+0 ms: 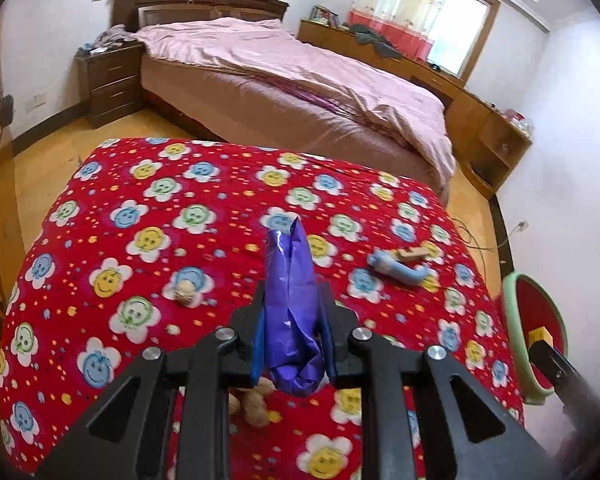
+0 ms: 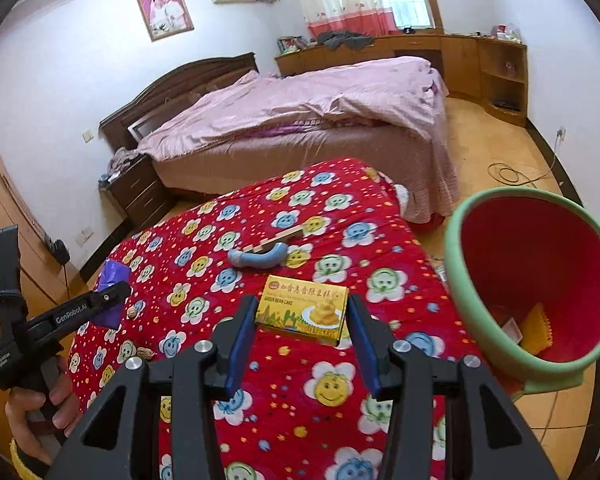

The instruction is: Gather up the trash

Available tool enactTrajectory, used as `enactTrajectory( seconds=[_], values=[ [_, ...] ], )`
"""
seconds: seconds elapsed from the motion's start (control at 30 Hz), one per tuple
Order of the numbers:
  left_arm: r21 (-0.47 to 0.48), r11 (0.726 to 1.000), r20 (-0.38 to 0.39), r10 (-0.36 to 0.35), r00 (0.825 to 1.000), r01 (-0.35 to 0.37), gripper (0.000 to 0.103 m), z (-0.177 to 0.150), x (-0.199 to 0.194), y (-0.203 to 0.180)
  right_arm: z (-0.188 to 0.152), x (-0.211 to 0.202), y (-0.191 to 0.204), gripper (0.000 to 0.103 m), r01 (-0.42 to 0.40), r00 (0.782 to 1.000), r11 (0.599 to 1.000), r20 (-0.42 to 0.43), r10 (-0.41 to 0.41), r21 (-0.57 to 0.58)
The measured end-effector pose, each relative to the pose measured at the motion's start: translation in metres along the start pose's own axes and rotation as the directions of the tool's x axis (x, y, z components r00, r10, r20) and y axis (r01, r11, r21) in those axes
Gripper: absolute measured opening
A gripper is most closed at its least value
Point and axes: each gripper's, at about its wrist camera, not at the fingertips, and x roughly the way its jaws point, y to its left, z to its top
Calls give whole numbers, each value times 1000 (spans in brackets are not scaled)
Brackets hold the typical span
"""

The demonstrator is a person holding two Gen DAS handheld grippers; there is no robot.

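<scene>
My left gripper (image 1: 292, 300) is shut on a crumpled purple wrapper (image 1: 290, 264) that sticks up between its blue pads, above the red flower-print cloth (image 1: 140, 184). In the right wrist view that gripper (image 2: 114, 294) hangs at the left with the purple wrapper (image 2: 114, 274), a hand on its grip. My right gripper (image 2: 302, 306) is shut on a yellow green-bean-cake box (image 2: 302, 310), held flat over the cloth. A red bin with a green rim (image 2: 454, 264) stands just to the right, with some yellow trash inside. In the left wrist view the right gripper (image 1: 540, 338) and its box are in front of the bin (image 1: 512, 320).
Peanut shells (image 1: 186, 292) and more shells (image 1: 256, 404) lie on the cloth, with a blue curved object and a wooden clip (image 1: 398, 268) to their right. Beyond are a pink-covered bed (image 1: 300, 80), a dark nightstand (image 1: 108, 80), wooden cabinets (image 1: 496, 140) and cables on the floor (image 2: 512, 172).
</scene>
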Motion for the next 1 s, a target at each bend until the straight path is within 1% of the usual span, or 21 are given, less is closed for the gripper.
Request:
enactTrajectory(
  seconds=[0.27, 0.57, 1.0],
  values=[
    [78, 996, -11, -32, 999, 32, 23, -11, -8, -41, -5, -22, -28, 48, 9, 999, 999, 35, -11, 50],
    [142, 988, -32, -57, 998, 61, 23, -19, -7, -79, -7, -43, -66, 48, 37, 997, 993, 67, -45, 115],
    [248, 962, -67, -100, 993, 113, 23, -29, -1, -139, -11, -59, -116, 48, 83, 991, 977, 87, -102, 197]
  ],
)
